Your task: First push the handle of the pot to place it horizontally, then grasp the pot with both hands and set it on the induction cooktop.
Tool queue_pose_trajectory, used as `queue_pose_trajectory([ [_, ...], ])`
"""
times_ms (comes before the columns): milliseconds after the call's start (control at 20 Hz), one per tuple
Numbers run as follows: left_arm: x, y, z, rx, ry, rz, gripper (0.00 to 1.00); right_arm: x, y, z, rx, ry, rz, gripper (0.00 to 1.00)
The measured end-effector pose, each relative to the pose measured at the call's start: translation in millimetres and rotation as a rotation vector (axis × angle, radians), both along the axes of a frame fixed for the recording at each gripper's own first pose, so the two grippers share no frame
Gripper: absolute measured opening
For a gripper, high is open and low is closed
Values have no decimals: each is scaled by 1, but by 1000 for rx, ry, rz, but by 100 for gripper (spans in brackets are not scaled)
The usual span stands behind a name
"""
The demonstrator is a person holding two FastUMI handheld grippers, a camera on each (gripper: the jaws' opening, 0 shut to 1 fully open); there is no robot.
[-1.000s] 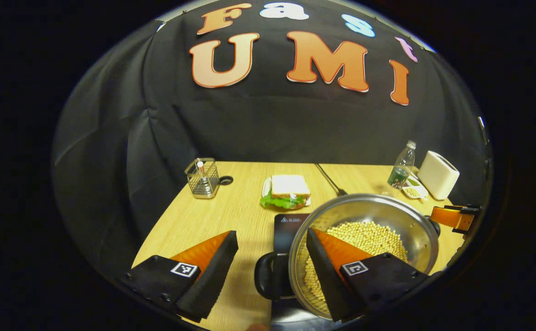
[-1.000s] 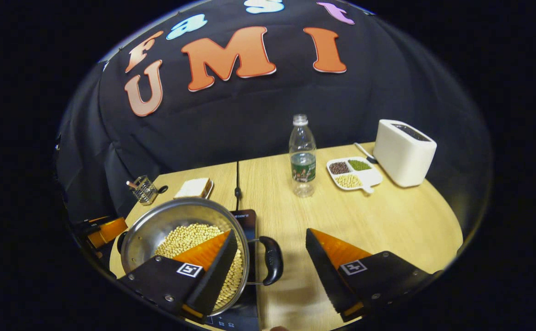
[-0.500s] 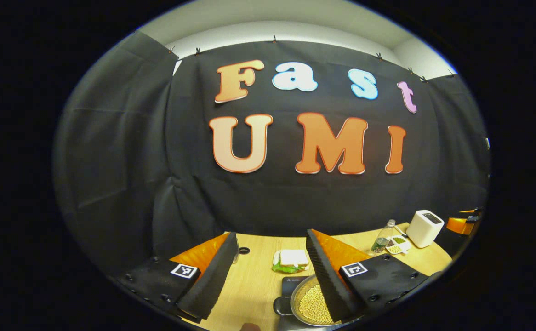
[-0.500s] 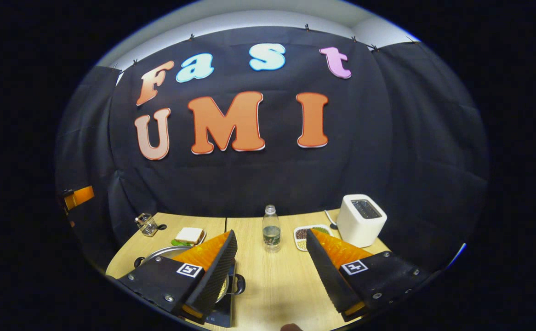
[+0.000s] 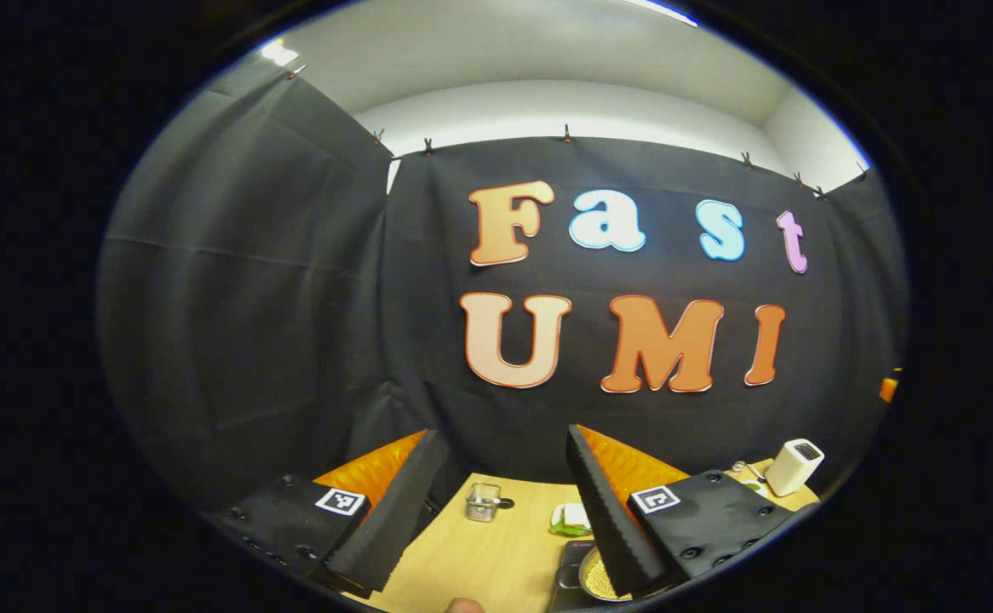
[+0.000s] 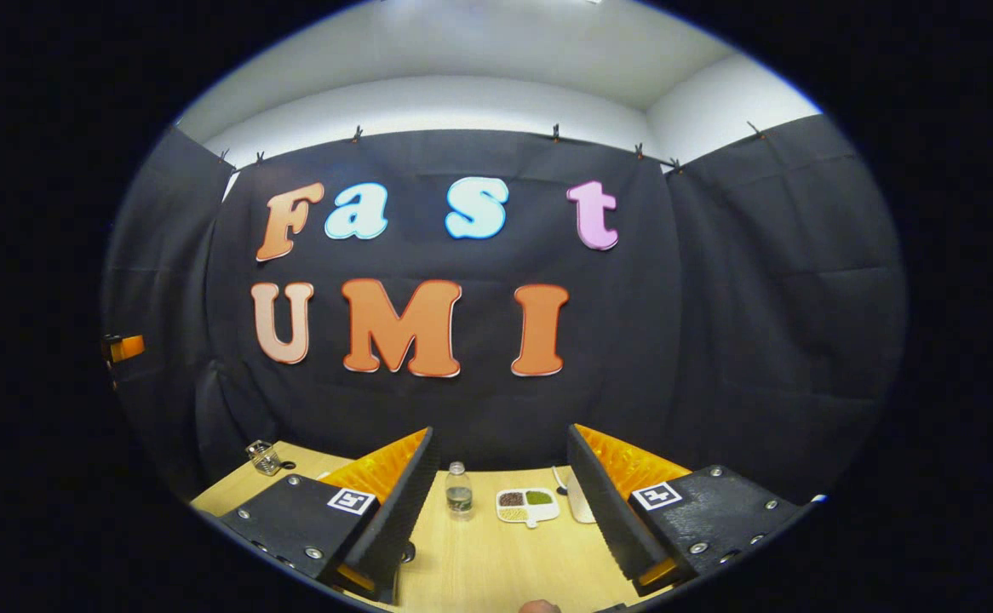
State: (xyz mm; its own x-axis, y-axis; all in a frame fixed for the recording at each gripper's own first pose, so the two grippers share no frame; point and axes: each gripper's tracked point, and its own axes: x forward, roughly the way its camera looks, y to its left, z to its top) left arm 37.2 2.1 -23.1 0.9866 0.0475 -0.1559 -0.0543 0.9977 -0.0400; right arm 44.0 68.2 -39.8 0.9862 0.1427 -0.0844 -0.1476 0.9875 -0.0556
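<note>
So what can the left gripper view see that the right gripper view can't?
Left gripper view: the pot full of beans, sitting by the black cooktop, and a sandwich behind it. Right gripper view: a clear look at the water bottle and the little divided dish of beans. Both: the wire basket, the white toaster and the wooden table.

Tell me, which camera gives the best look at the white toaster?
The left gripper view: the toaster stands whole at the table's far right. In the right gripper view, only a white sliver, likely the toaster, peeks from behind that gripper's finger.
</note>
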Motion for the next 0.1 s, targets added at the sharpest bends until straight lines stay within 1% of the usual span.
queue_pose_trajectory([
  [100,-7,6,10,1,-26,15,99,-7,-3,8,15,-13,-3,94],
])
